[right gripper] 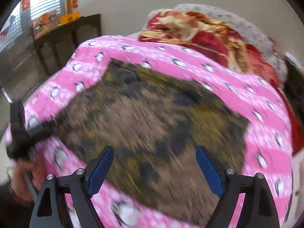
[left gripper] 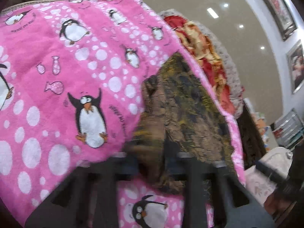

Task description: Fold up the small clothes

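Room: A beige wall hung with framed pictures (left gripper: 295, 66) stood behind the work surface, a dark sideboard (right gripper: 72, 32) off to one side.
Surface: A pink penguin-print towel (left gripper: 57, 79) covered it; whether a table or bed lay beneath could not be told.
Garment: The brown-and-olive mottled cloth (right gripper: 152, 125) lay on the pink towel, a red-and-gold heap (right gripper: 199, 30) beyond it.
Left claw (left gripper: 152, 163): Closed on a bunched edge of the mottled cloth.
Right claw (right gripper: 153, 169): Wide open above the cloth, holding nothing.
Risk: With only one corner pinched, the garment looked likely to slip free or drag the towel along, spoiling the fold.
Writing: Small dark lettering beside the penguins was unreadable.
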Motion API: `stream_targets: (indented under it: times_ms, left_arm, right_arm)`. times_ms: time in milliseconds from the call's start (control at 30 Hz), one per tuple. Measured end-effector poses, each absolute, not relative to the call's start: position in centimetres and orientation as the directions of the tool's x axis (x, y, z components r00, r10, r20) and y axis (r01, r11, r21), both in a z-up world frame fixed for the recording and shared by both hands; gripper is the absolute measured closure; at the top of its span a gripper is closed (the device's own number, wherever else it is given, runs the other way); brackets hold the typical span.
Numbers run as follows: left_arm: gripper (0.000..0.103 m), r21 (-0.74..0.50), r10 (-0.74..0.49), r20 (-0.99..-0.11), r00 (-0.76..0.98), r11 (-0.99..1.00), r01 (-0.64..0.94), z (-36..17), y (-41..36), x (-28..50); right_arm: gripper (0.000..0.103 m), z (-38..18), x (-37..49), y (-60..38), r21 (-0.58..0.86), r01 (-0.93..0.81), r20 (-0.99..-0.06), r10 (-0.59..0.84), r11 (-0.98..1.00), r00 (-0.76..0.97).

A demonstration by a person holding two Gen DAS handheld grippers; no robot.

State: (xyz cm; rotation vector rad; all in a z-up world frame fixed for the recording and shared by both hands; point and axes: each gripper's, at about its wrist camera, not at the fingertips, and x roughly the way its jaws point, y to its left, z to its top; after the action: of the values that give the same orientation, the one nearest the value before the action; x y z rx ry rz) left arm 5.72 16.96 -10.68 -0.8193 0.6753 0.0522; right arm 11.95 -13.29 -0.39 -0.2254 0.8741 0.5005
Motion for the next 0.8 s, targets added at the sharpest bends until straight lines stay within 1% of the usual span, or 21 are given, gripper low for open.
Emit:
stream_targets:
  times_ms: [67, 100, 167, 233, 267, 333, 467, 533, 600, 667, 700, 767, 800]
  left_arm:
    - [0.090, -0.608, -0.156, -0.572, 0.805, 0.739, -0.288, -9.8, 16.2, 5.6]
    - [0.091, -0.562, -0.123, -0.563, 0.817, 0.782, -0.269, -8.9, 15.3, 5.6]
    - [0.091, -0.451, -0.076, -0.514, 0.854, 0.871, -0.194, -6.8, 13.0, 5.4]
    - [0.091, -0.375, -0.089, -0.464, 0.881, 0.921, -0.105, -5.3, 10.9, 5.5]
    - [0.091, -0.356, -0.102, -0.450, 0.887, 0.932, -0.074, -4.9, 10.2, 5.5]
    - [0.091, -0.340, -0.148, -0.420, 0.895, 0.940, -0.004, -4.0, 9.1, 5.9]
    - [0.091, -0.339, -0.198, -0.398, 0.896, 0.939, 0.056, -3.2, 8.9, 6.6]
    - [0.091, -0.331, -0.213, -0.393, 0.894, 0.940, 0.079, -2.9, 8.8, 7.0]
    - [0.091, -0.328, -0.233, -0.392, 0.890, 0.939, 0.102, -2.6, 8.6, 7.3]
    - [0.091, -0.316, -0.242, -0.393, 0.887, 0.942, 0.117, -2.4, 8.4, 7.6]
    - [0.091, -0.314, -0.250, -0.394, 0.885, 0.941, 0.126, -2.4, 8.3, 7.6]
    - [0.091, -0.310, -0.263, -0.397, 0.879, 0.940, 0.142, -2.2, 8.1, 7.5]
    - [0.091, -0.310, -0.268, -0.398, 0.877, 0.939, 0.146, -2.1, 7.9, 7.5]
  right_arm:
    - [0.017, 0.2, 15.2, -10.6, 0.102, -0.524, -0.796, 0.386, 0.845, 0.467]
    - [0.017, 0.4, 16.7, -9.4, 0.143, -0.528, -0.801, 0.411, 0.837, 0.436]
    - [0.017, 0.7, 20.7, -6.0, 0.233, -0.534, -0.813, 0.465, 0.812, 0.351]
    - [0.017, 0.8, 23.2, -2.7, 0.309, -0.548, -0.815, 0.514, 0.777, 0.269]
    - [0.017, 0.7, 24.7, -0.9, 0.343, -0.557, -0.817, 0.532, 0.757, 0.220]
    - [0.017, 0.4, 27.1, 2.2, 0.350, -0.568, -0.833, 0.525, 0.744, 0.175]
    - [0.017, -1.0, 30.2, 6.8, 0.349, -0.570, -0.878, 0.472, 0.744, 0.078]
    - [0.017, -1.8, 31.1, 9.1, 0.296, -0.600, -0.912, 0.406, 0.743, 0.052]
    - [0.019, -2.6, 31.3, 11.1, 0.231, -0.632, -0.944, 0.329, 0.739, 0.039]
    - [0.041, -3.3, 31.3, 12.7, 0.176, -0.657, -0.964, 0.264, 0.733, 0.037]
    - [0.045, -3.6, 31.4, 13.0, 0.157, -0.661, -0.970, 0.241, 0.734, 0.038]
    - [0.060, -4.3, 31.3, 13.9, 0.091, -0.678, -0.983, 0.173, 0.729, 0.055]
    - [0.064, -4.5, 31.2, 14.2, 0.050, -0.692, -0.988, 0.136, 0.720, 0.070]
